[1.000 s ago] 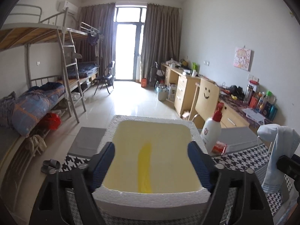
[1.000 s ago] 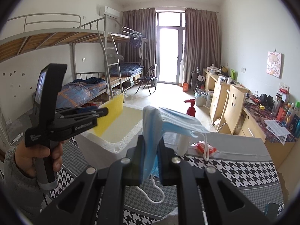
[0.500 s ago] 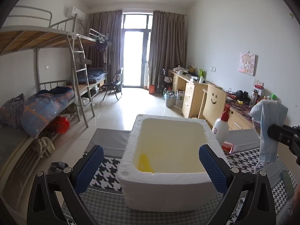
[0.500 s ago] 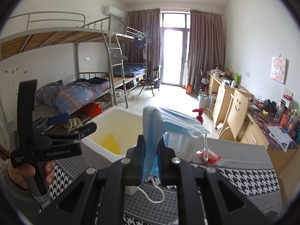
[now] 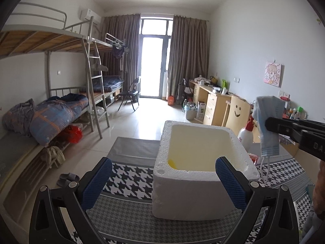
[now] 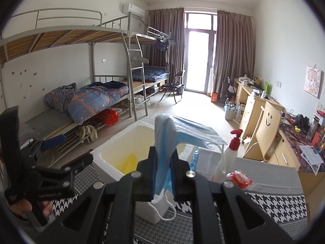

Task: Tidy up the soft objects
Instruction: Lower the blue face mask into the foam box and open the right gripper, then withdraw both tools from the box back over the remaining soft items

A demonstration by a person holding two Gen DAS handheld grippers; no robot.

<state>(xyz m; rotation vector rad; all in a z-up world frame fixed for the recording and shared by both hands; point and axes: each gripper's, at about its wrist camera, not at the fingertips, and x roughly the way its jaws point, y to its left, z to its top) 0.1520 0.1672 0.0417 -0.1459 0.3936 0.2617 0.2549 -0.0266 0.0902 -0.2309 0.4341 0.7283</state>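
A white foam box (image 5: 193, 195) stands on the houndstooth-covered table, with a yellow soft piece (image 5: 172, 163) lying in its bottom. My left gripper (image 5: 162, 170) hangs open just short of the box's near wall, nothing between its blue pads. In the right wrist view, my right gripper (image 6: 164, 156) is shut on a folded blue face mask (image 6: 191, 136), whose ear loops dangle below. The mask hangs over the right side of the box (image 6: 113, 146). From the left wrist view the mask (image 5: 268, 126) shows at the right, above the box's far right corner.
A white pump bottle with a red top (image 6: 231, 152) and a red packet (image 6: 239, 180) sit right of the box. A person's hand holds the left gripper (image 6: 71, 149). Bunk beds line the left wall; desks and a smiley-backed chair (image 5: 237, 113) line the right.
The left gripper let the yellow piece drop into the box, opened wide and drew back. The right gripper carried the mask leftward, closer to the box.
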